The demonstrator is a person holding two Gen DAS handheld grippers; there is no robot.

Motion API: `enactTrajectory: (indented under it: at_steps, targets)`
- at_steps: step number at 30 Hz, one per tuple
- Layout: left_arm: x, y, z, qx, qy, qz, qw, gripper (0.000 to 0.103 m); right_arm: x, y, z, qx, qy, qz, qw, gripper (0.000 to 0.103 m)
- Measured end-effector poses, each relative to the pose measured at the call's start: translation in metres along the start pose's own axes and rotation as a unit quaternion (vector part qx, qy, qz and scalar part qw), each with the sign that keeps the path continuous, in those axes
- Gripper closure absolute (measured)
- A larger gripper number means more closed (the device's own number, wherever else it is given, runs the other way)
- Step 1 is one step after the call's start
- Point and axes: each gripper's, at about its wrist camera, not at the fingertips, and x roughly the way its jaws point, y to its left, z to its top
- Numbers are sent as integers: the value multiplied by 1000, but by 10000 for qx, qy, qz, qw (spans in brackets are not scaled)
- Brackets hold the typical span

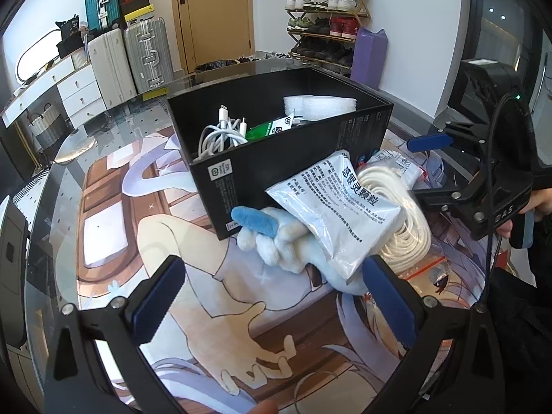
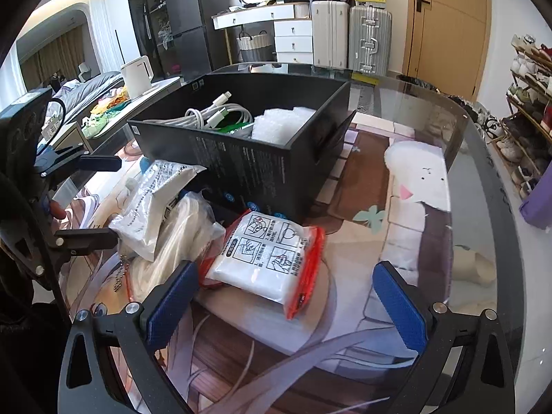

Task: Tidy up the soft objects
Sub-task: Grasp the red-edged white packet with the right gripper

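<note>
Only my left wrist view shows the pale blue plush toy point(image 1: 276, 238), lying at 6 o'clock from the open black cardboard box point(image 1: 276, 145), long axis running from 10 to 4 o'clock. Only my right view shows the one red-edged white packet point(image 2: 272, 258), long axis toward 11 o'clock. I count one silver printed sachet point(image 1: 338, 207) and one white rope coil point(image 1: 407, 214). My left gripper point(image 1: 272, 296) and right gripper point(image 2: 286, 300) both gape wide, holding nothing.

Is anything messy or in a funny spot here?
Yes. The white packet lies tilted on the plush toy and the rope coil, heaped against the black box instead of inside it.
</note>
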Motion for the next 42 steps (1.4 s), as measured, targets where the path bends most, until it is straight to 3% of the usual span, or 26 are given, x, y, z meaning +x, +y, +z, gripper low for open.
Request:
enactTrajectory:
  at_steps: [25, 27, 34, 42]
  targets:
    - [-10, 4, 7, -304, -200, -245, 9990, 0, 17, -4, 4, 246, 119, -205, 9994, 3]
    - [-11, 5, 8, -332, -223, -256, 9989, 0, 16, -4, 4, 231, 75, -177, 9996, 9]
    - [-8, 12, 10, -531, -199, -222, 9981, 0, 7, -5, 1, 175, -28, -198, 9996, 53]
    - [-11, 15, 12, -672, -261, -188, 9972, 0, -10, -11, -3, 269, -364, -81, 9989, 75]
